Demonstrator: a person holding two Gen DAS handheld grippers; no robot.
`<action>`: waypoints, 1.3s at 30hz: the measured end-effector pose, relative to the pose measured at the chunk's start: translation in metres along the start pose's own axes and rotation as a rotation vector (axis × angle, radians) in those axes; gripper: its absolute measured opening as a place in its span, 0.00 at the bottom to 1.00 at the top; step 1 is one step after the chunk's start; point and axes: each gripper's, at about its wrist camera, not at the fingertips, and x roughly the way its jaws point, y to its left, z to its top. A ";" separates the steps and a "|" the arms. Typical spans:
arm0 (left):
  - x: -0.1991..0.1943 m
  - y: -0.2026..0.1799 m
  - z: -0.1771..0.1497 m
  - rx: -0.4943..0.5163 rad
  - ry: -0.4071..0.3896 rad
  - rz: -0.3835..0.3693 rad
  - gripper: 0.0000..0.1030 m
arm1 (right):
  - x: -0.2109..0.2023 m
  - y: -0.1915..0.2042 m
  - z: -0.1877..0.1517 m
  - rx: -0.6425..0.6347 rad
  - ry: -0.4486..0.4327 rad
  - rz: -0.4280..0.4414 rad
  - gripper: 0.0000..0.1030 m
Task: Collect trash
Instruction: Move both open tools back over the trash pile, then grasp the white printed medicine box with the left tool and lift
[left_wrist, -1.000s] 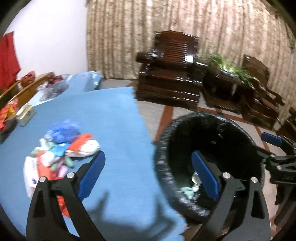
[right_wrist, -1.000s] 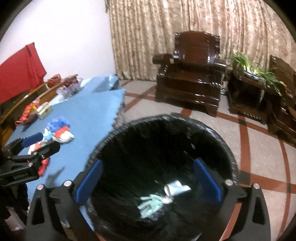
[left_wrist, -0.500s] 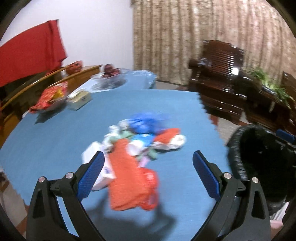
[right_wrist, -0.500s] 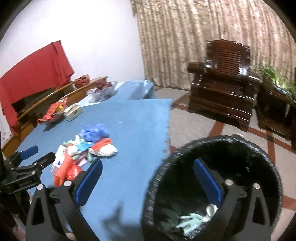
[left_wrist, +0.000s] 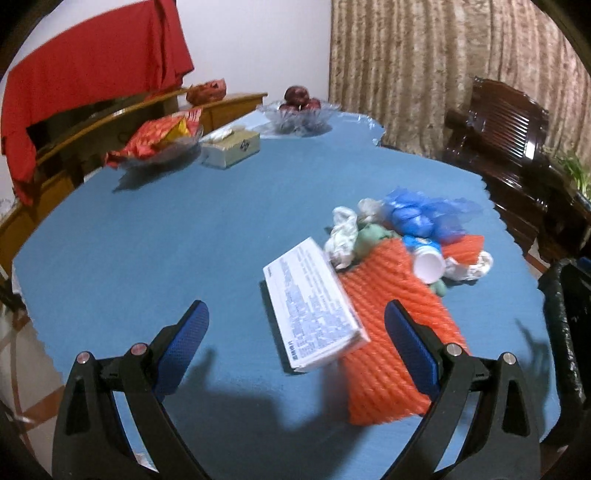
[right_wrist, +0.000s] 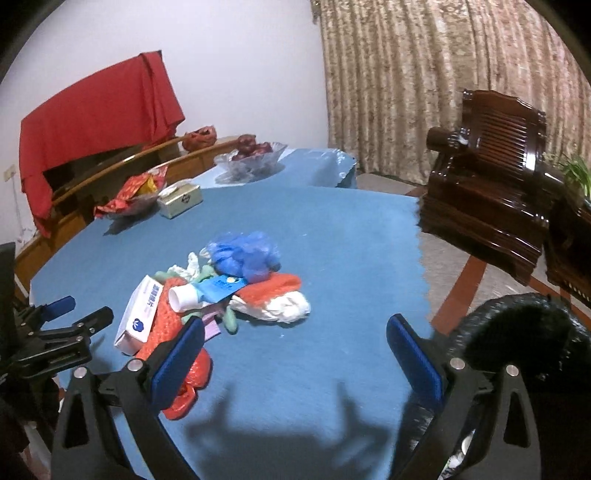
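Your left gripper (left_wrist: 295, 350) and right gripper (right_wrist: 295, 354) both hang empty, jaws apart, over the trash pile (right_wrist: 221, 291) on the blue table (right_wrist: 351, 240).

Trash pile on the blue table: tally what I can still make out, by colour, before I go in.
Orange mesh bags: 2 (second)
Blue plastic bag: 1
White printed box: 1
White crumpled wads: 2 (second)
Blue-and-white tube: 1
Green bits: count unclear
Total: 7 distinct
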 end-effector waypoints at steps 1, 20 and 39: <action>0.005 0.002 0.000 -0.008 0.009 -0.008 0.89 | 0.003 0.002 0.000 -0.003 0.003 0.001 0.94; 0.061 0.002 -0.016 -0.053 0.148 -0.070 0.69 | 0.034 0.011 -0.004 -0.020 0.060 0.016 0.93; 0.042 0.014 0.015 -0.058 0.060 -0.020 0.57 | 0.061 0.026 0.040 -0.018 0.011 0.049 0.89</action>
